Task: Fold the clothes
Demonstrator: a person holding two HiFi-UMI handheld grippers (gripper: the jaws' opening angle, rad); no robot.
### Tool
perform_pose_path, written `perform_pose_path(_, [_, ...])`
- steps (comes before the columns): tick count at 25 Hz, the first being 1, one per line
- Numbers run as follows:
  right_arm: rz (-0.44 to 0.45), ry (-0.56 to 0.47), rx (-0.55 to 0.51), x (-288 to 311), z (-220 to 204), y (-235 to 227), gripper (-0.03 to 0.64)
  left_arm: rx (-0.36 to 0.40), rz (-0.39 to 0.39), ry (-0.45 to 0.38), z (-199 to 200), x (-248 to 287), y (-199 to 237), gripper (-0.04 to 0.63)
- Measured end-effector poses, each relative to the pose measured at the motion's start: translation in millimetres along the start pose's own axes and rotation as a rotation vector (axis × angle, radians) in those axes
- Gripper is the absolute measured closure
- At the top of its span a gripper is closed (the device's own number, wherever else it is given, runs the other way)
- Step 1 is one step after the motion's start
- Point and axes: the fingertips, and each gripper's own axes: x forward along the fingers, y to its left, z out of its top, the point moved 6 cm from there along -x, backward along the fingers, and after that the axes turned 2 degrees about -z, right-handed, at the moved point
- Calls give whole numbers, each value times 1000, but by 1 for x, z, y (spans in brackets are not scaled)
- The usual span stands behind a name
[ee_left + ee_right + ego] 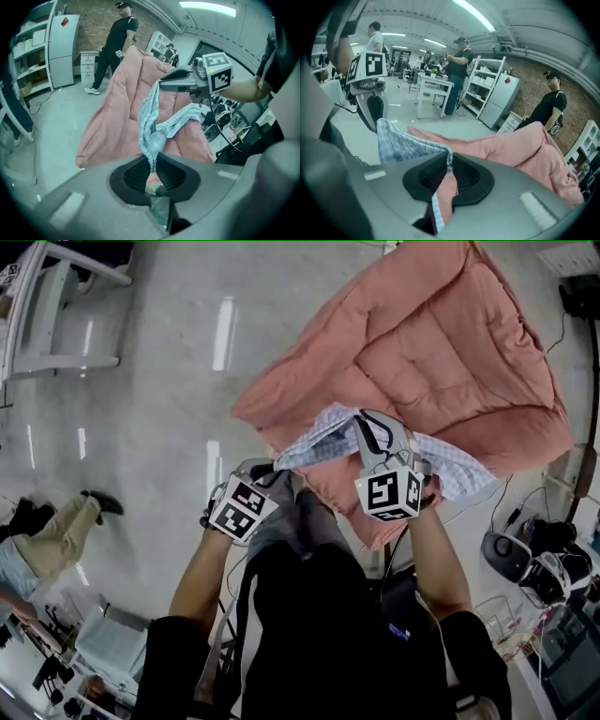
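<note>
Pink quilt (pixel 441 362) cut off at top edge, checked garment (pixel 459 474) partly behind right tongs (pixel 363 422), bystander (pixel 58 532) cropped at left

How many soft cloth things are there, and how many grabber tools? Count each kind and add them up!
Pink quilt: 1
Blue checked garment: 1
Grippers: 2, the left gripper and the right gripper, both pinching the garment
Total: 4

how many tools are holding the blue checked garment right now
2. The left tool pinches one edge, the right tool the other; the garment hangs between them above the pink quilt.
</note>
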Motion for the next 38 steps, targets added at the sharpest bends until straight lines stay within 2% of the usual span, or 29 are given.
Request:
perform_pose_path(6, [-11,-92,-64,-34,57,-24,574,142,3,77,40,-75,-16,552])
perform_pose_path(9, [-18,-149,-97,-62,84,-37,574,181,19,86,61,-111,-30,552])
perform_pose_path(15, [-15,-262,-176,-92,134,-47,574,150,84,55,76,-176,-35,552])
perform_pose_path(18, [3,-282,-226,-93,149,-42,574,133,131,84,72,-194,-33,552])
perform_pose_path(23, [7,-294,-301,-89,166,-39,574,146,199,127,71,-207,-26,552])
perform_pose_path(31, [34,-257,-355,-36,202,-30,574,138,209,181,56,-217,38,552])
perform_pose_path(38, [50,-169,-344,33,224,-32,574,130,105,219,49,-198,107,552])
